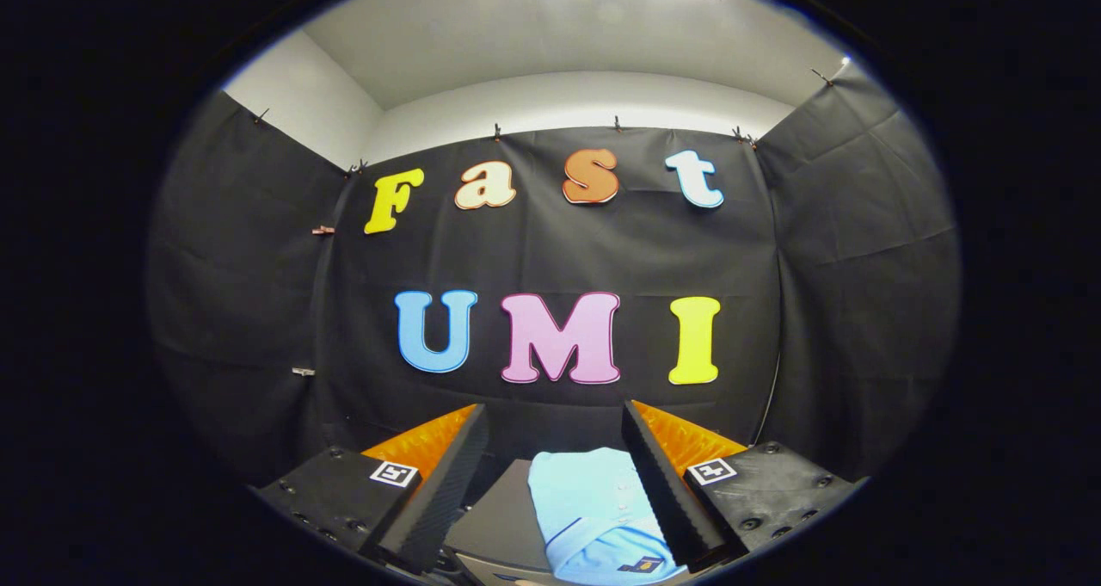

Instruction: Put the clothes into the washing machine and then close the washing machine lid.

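Observation:
A folded light-blue shirt (593, 508) lies low between my fingers, closer to the right one, resting on a dark flat surface (495, 521). My gripper (555, 431) stands open above it, held well up and facing the booth's back wall. Neither finger touches the shirt. A small dark patch shows near the shirt's near end.
Black cloth walls close the booth ahead and on both sides, with a white wall and ceiling above them. A thin cable hangs down the right corner (771, 397).

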